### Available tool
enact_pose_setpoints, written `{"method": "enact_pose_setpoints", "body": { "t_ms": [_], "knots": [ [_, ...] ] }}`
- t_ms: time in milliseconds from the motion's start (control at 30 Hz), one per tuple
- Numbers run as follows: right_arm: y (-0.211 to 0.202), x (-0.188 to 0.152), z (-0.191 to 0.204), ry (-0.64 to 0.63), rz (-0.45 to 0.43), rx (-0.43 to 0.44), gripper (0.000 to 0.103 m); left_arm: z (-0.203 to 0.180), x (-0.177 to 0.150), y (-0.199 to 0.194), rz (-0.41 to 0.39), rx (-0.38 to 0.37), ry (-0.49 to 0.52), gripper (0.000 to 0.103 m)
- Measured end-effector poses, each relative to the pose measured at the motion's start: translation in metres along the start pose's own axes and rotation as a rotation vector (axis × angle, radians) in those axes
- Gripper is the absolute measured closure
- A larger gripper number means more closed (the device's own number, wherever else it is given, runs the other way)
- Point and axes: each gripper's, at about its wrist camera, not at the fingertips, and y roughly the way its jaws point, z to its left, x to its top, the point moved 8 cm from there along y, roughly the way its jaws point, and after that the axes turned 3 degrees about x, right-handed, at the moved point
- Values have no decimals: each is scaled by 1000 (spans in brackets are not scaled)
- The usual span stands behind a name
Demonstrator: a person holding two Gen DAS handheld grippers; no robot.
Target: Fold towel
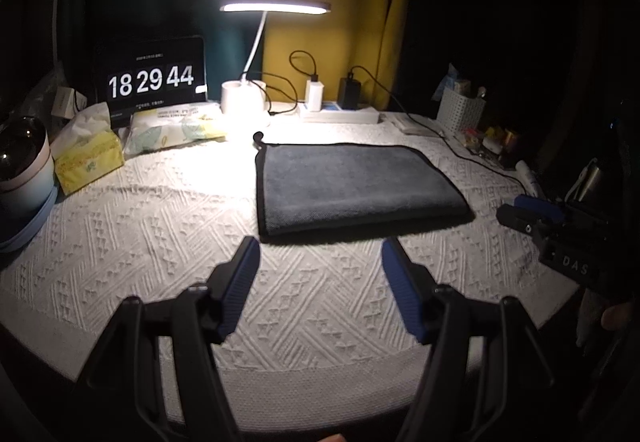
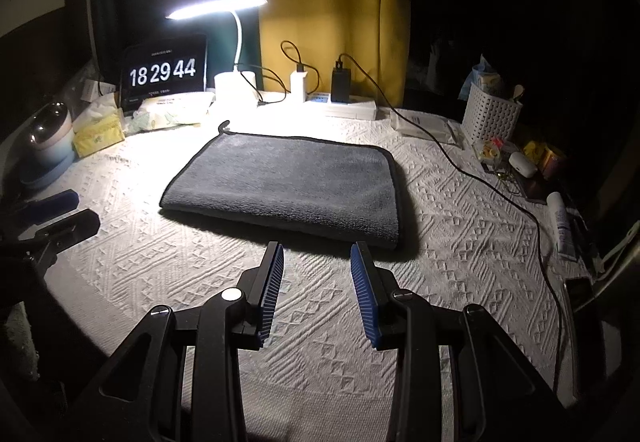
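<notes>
A grey towel (image 1: pixel 356 185) with a black hem lies folded flat on the white textured tablecloth (image 1: pixel 160 242), under the desk lamp. It also shows in the right wrist view (image 2: pixel 292 181). My left gripper (image 1: pixel 320 254) is open and empty, just short of the towel's near edge. My right gripper (image 2: pixel 317 254) is open and empty, close to the towel's near right corner. The right gripper also shows at the right edge of the left wrist view (image 1: pixel 516 211), and the left gripper at the left edge of the right wrist view (image 2: pixel 68 209).
At the back stand a lit lamp (image 1: pixel 276 7), a clock screen (image 1: pixel 151 79), tissue packs (image 1: pixel 88 157), a power strip with chargers (image 1: pixel 340 113) and a white basket (image 2: pixel 494 115). A black cable (image 2: pixel 500 193) runs down the right side. A round pot (image 1: pixel 24 161) sits far left.
</notes>
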Motion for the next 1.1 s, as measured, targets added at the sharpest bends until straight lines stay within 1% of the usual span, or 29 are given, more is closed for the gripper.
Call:
{"method": "enact_pose_setpoints", "body": {
  "t_ms": [267, 567, 933, 1100],
  "knots": [
    [-24, 0, 10, -10, -34, 12, 66, -10, -4, -17, -20, -24, 8, 38],
    [-47, -4, 17, -19, -65, 13, 66, -20, -4, -38, -61, -58, -2, 37],
    [-79, 0, 23, -30, -123, 3, 66, -20, 0, -68, -140, -55, -1, 37],
    [-91, -2, 25, -32, -142, 4, 66, -22, 1, -81, -162, -62, 6, 36]
  ]
}}
